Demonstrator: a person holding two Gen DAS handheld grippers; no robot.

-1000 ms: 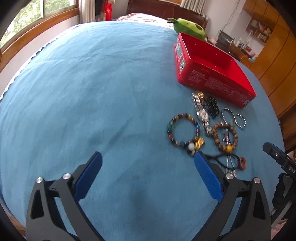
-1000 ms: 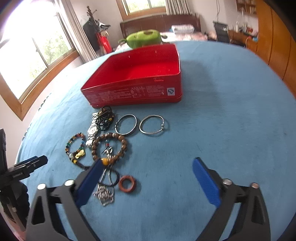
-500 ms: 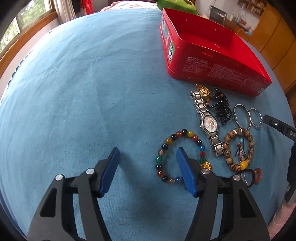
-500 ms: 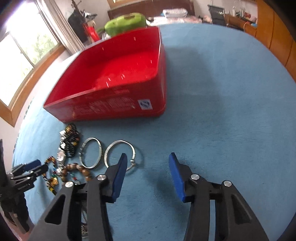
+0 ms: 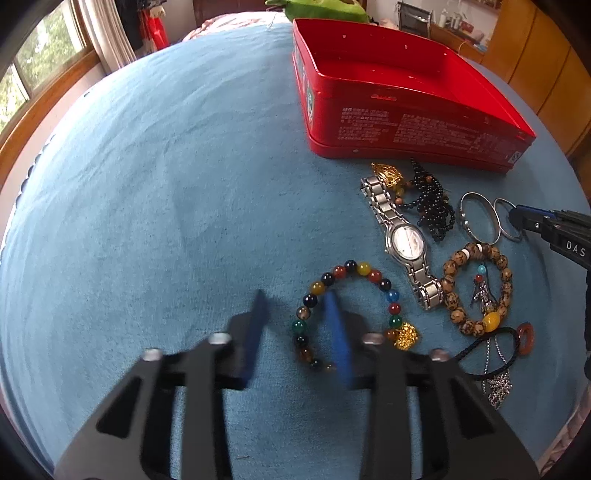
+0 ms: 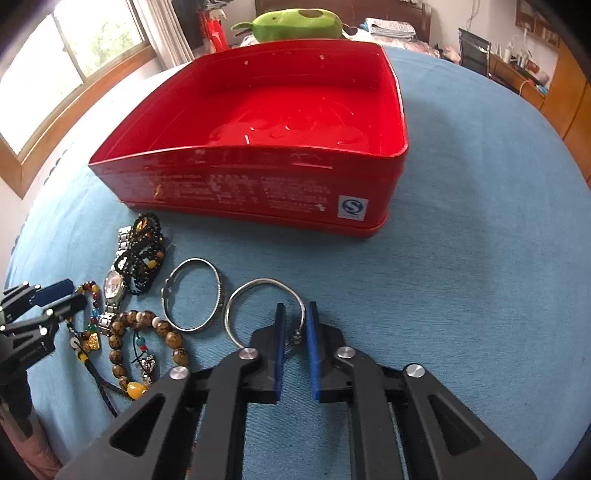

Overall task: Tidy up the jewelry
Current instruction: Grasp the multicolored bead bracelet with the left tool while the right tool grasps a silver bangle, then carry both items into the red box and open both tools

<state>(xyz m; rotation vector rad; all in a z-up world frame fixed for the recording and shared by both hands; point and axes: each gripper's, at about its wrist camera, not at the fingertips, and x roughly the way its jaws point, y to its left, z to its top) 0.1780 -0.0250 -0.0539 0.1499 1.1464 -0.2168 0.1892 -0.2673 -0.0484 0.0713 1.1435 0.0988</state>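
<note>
An open red tin stands empty on the blue cloth. Jewelry lies in front of it. My left gripper is low over the multicoloured bead bracelet, its jaws partly closed with the bracelet's left side between them. My right gripper is nearly closed around the right side of a silver bangle, pads a little apart from it. A second silver bangle, a steel watch, a black bead strand and a wooden bead bracelet lie between the grippers.
A red ring on a black cord and a silver chain lie at the right in the left wrist view. A green plush toy sits behind the tin. Blue cloth spreads to the left.
Both grippers dropped down onto the jewelry and narrowed their jaws: the left around the coloured bead bracelet's edge, the right around the silver bangle's edge.
</note>
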